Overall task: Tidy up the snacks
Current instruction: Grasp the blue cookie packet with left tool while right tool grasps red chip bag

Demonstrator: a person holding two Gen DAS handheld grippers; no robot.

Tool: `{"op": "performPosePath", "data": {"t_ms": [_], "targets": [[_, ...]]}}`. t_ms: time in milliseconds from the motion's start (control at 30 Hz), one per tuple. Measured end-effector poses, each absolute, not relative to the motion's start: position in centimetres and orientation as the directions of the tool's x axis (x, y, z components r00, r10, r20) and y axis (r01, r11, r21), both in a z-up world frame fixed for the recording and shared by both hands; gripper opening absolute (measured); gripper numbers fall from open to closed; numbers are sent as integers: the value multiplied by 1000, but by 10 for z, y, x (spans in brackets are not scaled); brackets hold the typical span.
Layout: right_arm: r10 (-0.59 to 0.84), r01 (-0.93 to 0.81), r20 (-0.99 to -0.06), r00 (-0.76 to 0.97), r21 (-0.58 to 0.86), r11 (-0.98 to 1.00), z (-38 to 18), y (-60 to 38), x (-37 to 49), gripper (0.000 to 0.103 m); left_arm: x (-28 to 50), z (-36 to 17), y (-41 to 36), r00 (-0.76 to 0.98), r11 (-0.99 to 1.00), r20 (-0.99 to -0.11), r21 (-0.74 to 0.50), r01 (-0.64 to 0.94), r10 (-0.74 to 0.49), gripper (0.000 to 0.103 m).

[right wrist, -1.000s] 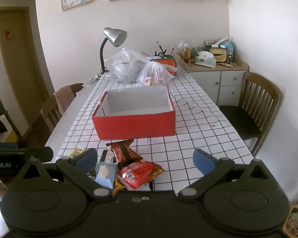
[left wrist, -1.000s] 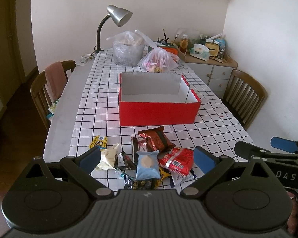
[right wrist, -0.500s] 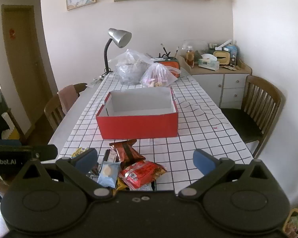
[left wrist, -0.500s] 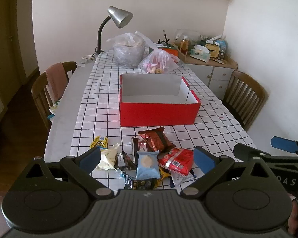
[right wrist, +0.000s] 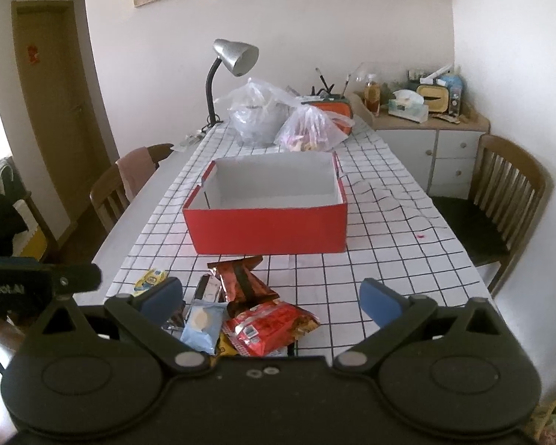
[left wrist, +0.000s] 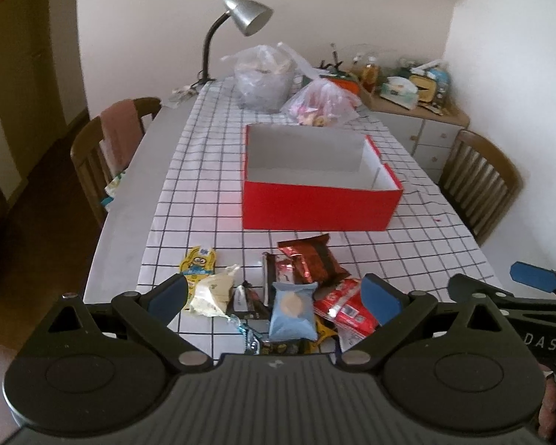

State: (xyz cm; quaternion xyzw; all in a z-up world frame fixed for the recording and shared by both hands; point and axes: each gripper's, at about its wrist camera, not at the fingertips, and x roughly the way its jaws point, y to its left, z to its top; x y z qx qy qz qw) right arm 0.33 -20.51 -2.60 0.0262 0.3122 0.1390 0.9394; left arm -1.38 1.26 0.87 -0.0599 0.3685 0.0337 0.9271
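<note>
An empty red box (left wrist: 320,205) with a white inside stands mid-table; it also shows in the right wrist view (right wrist: 270,228). A pile of snack packets lies at the near edge: a light blue packet (left wrist: 292,311), a red packet (left wrist: 343,306), a brown packet (left wrist: 311,261), a cream wrapper (left wrist: 213,291) and a yellow minion packet (left wrist: 198,265). My left gripper (left wrist: 274,294) is open above the pile, empty. My right gripper (right wrist: 272,298) is open, empty, above the red packet (right wrist: 268,328) and blue packet (right wrist: 202,324).
A checked cloth (left wrist: 204,170) covers the table. Two plastic bags (left wrist: 263,78) and a desk lamp (left wrist: 241,22) stand at the far end. Wooden chairs stand at the left (left wrist: 107,148) and right (left wrist: 478,181). A cluttered sideboard (right wrist: 430,129) is at the back right.
Both grippers have edged forward and tilted slightly toward the table. The snacks and the box have not moved. Both stay open.
</note>
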Motion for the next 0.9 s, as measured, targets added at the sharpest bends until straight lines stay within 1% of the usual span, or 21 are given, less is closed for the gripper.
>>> {"op": "performPosePath", "data": {"t_ms": [167, 300, 467, 633, 800, 900], "targets": [[282, -268, -621, 732, 118, 956, -47, -207, 25, 102, -1, 0, 25, 710, 983, -702, -90, -159, 50, 100], [271, -296, -658, 702, 77, 952, -66, -206, 43, 101, 10, -10, 32, 703, 980, -708, -84, -181, 69, 100], [302, -395, -702, 645, 32, 918, -90, -201, 64, 101, 22, -29, 30, 681, 987, -731, -73, -144, 45, 100], [347, -495, -723, 598, 7, 869, -109, -189, 80, 101, 37, -52, 22, 629, 987, -777, -74, -141, 31, 100], [338, -569, -764, 549, -45, 821, -131, -175, 97, 101, 51, -73, 11, 602, 994, -798, -41, -106, 31, 99], [334, -586, -788, 518, -42, 809, -144, -173, 109, 101, 61, -86, 7, 583, 995, -812, -32, -96, 30, 99]]}}
